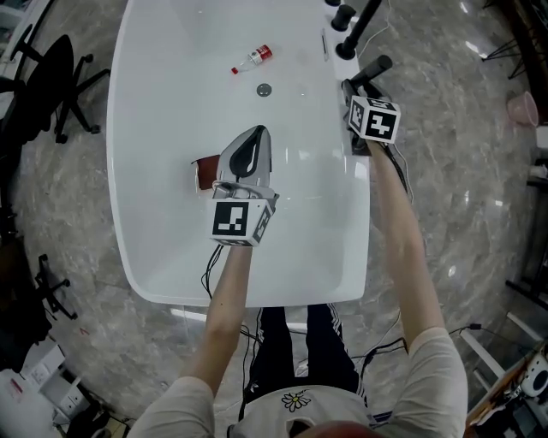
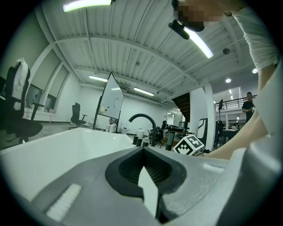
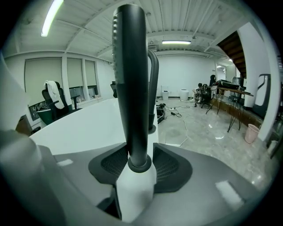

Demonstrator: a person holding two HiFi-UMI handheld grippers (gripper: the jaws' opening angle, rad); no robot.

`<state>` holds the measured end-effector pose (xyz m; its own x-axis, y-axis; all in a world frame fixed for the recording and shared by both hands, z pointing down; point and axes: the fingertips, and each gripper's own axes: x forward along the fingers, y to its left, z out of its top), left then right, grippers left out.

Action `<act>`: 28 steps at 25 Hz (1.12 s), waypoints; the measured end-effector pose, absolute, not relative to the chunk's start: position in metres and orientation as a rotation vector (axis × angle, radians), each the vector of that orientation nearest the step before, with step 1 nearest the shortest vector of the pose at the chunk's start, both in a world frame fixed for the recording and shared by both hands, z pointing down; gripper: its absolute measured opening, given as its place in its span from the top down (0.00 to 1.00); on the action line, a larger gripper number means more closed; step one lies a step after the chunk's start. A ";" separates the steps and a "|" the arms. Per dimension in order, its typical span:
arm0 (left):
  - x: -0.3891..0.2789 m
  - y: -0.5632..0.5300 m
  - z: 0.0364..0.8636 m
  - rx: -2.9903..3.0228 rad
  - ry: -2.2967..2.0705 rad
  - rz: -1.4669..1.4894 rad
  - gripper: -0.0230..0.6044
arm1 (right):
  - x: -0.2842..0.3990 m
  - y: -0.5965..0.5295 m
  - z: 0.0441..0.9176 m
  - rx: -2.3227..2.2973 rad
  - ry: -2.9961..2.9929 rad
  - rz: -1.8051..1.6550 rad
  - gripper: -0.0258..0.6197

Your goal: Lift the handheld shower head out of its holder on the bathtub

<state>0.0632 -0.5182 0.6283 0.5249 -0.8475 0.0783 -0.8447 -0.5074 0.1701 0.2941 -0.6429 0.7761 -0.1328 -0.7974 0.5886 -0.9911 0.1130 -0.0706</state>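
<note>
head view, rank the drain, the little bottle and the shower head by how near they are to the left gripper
1. Drain, just ahead of the left gripper.
2. Bottle, beyond the drain.
3. Handheld shower head, off at the right rim.

Grey left gripper (image 1: 257,131), black-white marker cube (image 1: 240,221)

Open workshop hall: office chairs (image 1: 50,68), whiteboard (image 2: 111,100), bathtub (image 1: 171,94).

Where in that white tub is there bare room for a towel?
Free: the near end of the bathtub, between the left gripper and the rim, and its left side short of the bottle. Crowded: the far right rim, where the right gripper grips the shower head beside the tap knobs.
</note>
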 end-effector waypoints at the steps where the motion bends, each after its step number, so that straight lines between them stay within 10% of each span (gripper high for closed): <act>1: 0.060 -0.518 0.631 2.566 -1.455 -0.021 0.96 | 0.292 -0.643 0.777 1.729 -1.993 0.630 0.69; 15: 0.038 -0.522 0.595 2.558 -1.527 -0.055 0.96 | 0.287 -0.659 0.683 1.832 -2.088 0.446 0.73; 28: 0.024 -0.501 0.385 2.678 -1.624 -0.242 0.96 | 0.251 -0.613 0.424 1.926 -2.261 0.189 0.73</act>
<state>0.0235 -0.5009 0.3848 0.4538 -0.8814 -0.1312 -0.8814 -0.4656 0.0796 0.2506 -0.6135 0.4240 -0.1541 -0.9662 0.2068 -0.9871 0.1598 0.0110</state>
